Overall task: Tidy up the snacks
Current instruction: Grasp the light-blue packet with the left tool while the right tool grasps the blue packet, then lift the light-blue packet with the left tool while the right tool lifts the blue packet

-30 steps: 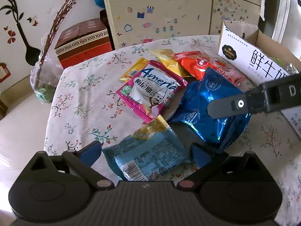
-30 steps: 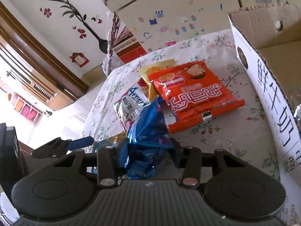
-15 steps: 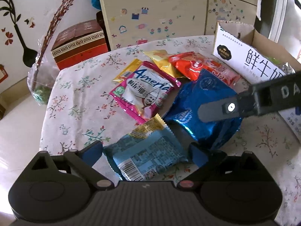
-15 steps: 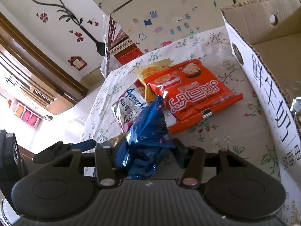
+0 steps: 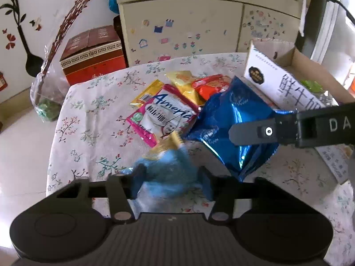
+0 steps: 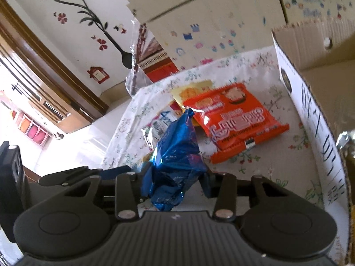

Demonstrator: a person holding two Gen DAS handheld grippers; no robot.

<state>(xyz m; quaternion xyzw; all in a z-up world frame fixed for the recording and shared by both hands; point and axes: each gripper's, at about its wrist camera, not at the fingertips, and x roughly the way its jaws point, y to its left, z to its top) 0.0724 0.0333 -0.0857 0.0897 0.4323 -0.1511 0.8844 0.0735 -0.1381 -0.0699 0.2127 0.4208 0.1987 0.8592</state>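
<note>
Roughly six snack packets (image 5: 162, 113), one box (image 5: 295, 84)

Bare flowered tabletop (image 5: 88, 119) lies open on the left side, clear to the edge. The middle is crowded: pink Amerie packet (image 5: 163, 114), yellow packets (image 5: 182, 82) and the orange noodle packet (image 6: 237, 119) overlap there. The right gripper (image 6: 175, 177) carries a blue foil bag (image 5: 230, 124) across that pile, blocking the way over to the cardboard box (image 5: 286, 84). The box's tall printed wall (image 6: 315, 124) fences the right side; between it and the noodle packet runs a strip of bare cloth.
</note>
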